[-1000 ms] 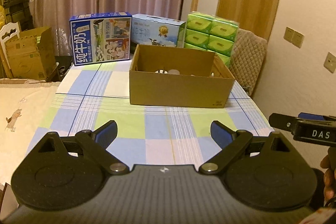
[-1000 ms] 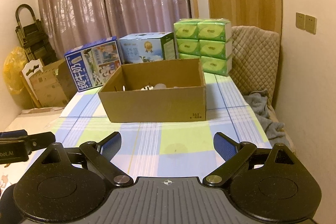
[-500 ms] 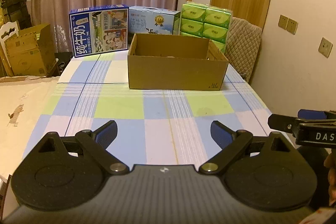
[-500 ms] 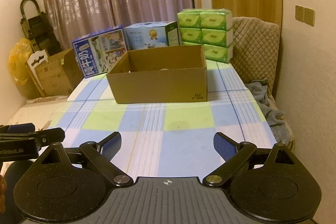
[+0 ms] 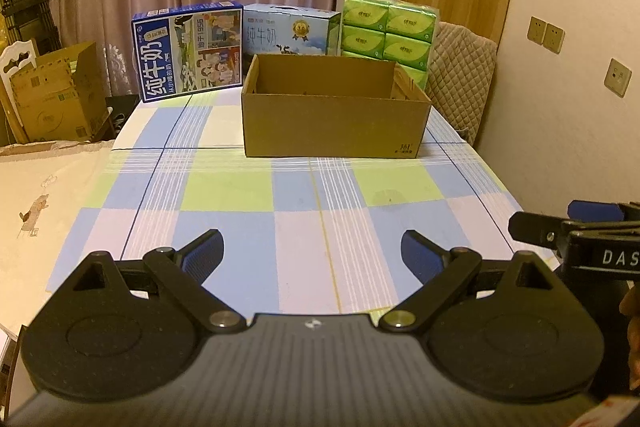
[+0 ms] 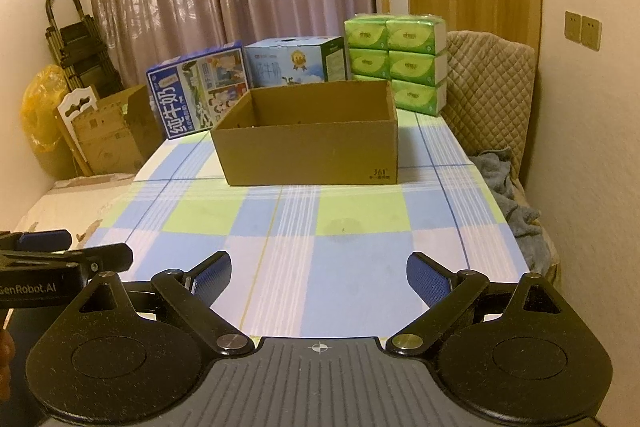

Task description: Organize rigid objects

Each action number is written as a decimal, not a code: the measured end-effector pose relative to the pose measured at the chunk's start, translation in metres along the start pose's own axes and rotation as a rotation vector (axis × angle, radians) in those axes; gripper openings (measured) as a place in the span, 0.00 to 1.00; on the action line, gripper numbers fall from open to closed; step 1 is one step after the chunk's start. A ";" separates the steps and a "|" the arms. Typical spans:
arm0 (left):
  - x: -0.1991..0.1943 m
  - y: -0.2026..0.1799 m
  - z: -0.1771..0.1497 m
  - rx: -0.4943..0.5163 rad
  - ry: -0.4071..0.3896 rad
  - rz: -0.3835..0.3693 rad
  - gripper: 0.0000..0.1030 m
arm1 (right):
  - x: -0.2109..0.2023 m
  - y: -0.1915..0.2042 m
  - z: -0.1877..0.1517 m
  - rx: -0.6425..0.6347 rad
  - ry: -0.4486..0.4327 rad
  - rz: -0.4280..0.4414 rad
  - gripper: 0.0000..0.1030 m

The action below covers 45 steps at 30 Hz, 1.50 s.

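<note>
Checked bench, cardboard box at 12 o'clock, milk cartons behind. Left claw and right claw both released, holding nothing.

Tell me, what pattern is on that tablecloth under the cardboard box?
The tablecloth is a checked plaid of blue, green and pale pink squares with thin stripes; it shows best in the right wrist view.

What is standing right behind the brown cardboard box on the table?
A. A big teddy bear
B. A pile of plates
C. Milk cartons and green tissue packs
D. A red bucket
C: behind the open cardboard box on the checked tablecloth stand a dark blue milk carton, a light blue milk carton and stacked green tissue packs.
</note>
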<state>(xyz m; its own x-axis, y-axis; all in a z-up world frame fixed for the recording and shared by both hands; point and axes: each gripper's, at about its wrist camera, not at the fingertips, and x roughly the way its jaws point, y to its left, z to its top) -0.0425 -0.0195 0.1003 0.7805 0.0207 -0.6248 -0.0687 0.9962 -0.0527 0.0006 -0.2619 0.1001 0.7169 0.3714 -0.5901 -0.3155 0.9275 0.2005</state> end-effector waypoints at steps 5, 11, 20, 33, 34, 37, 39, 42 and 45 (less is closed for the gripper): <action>0.000 0.000 0.000 0.000 -0.004 0.004 0.91 | 0.000 0.001 0.000 -0.005 -0.004 -0.004 0.89; -0.001 0.001 -0.001 -0.004 -0.004 0.009 0.91 | 0.002 0.001 -0.001 -0.006 0.003 -0.002 0.89; -0.002 0.001 0.000 -0.005 -0.006 0.010 0.91 | 0.002 0.002 -0.001 -0.005 0.006 -0.004 0.89; -0.001 0.000 0.002 -0.003 -0.003 0.009 0.91 | 0.005 0.003 -0.001 -0.002 0.009 -0.001 0.89; -0.001 -0.001 0.002 -0.002 -0.003 0.009 0.91 | 0.005 0.003 -0.001 -0.001 0.010 0.000 0.89; 0.000 -0.001 0.002 -0.002 -0.003 0.009 0.91 | 0.005 0.003 0.000 -0.004 0.010 0.000 0.89; 0.000 -0.001 0.002 -0.002 -0.003 0.009 0.91 | 0.005 0.003 -0.001 -0.003 0.009 0.001 0.89; 0.000 -0.001 0.002 -0.002 -0.004 0.009 0.91 | 0.006 0.004 -0.001 -0.003 0.009 0.001 0.89; 0.001 -0.002 0.002 -0.001 -0.004 0.008 0.91 | 0.005 0.003 -0.001 -0.003 0.009 0.001 0.89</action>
<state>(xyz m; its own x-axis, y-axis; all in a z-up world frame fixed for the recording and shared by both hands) -0.0401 -0.0209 0.1008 0.7821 0.0293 -0.6224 -0.0758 0.9959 -0.0484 0.0031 -0.2569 0.0970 0.7109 0.3720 -0.5969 -0.3184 0.9269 0.1986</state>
